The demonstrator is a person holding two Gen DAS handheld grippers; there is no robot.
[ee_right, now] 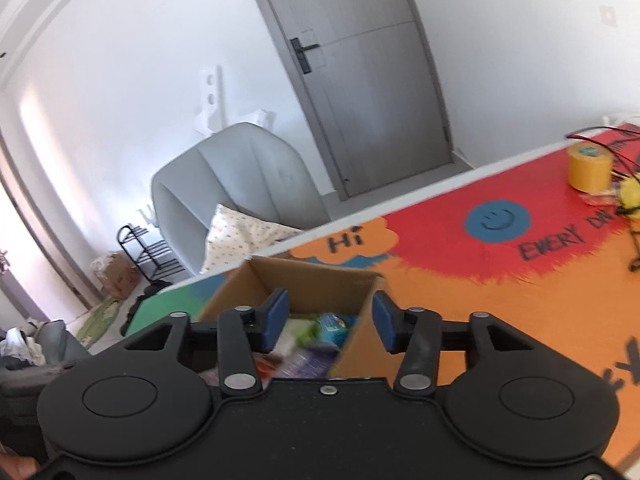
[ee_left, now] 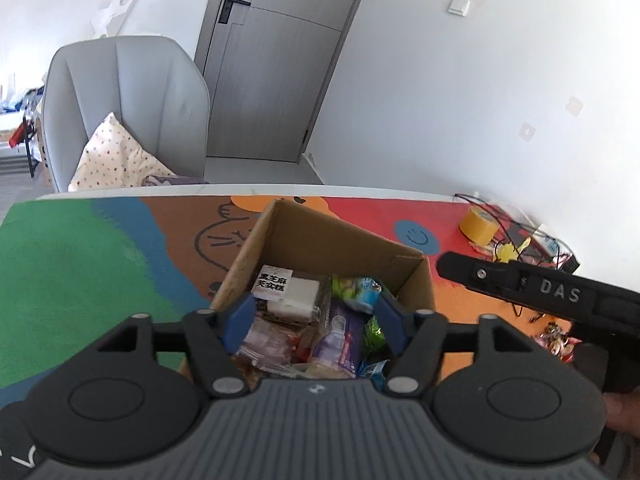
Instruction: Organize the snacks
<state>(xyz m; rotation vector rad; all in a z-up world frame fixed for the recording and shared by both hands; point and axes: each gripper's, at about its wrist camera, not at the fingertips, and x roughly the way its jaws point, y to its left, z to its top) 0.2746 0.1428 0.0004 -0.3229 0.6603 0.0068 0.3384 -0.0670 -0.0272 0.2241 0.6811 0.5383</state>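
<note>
Both grippers, left gripper point(ee_left: 316, 322) and right gripper point(ee_right: 330, 326), hover spread and empty over the cardboard box point(ee_left: 340, 240) stuffed with snack packets point(ee_left: 304, 320), so looks like the dropping-in step's done and next is fetching another snack.

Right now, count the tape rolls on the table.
1: a yellow tape roll stands at the table's far right end, beside tangled wires, right of the cardboard box. Others may lie outside view.

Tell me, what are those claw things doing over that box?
A person is sorting snacks into a cardboard box on a colourful mat. Both grippers hang over the box with jaws apart and nothing in them: the left gripper and the right gripper. The snacks lie piled inside. A tape roll sits off to the side.
</note>
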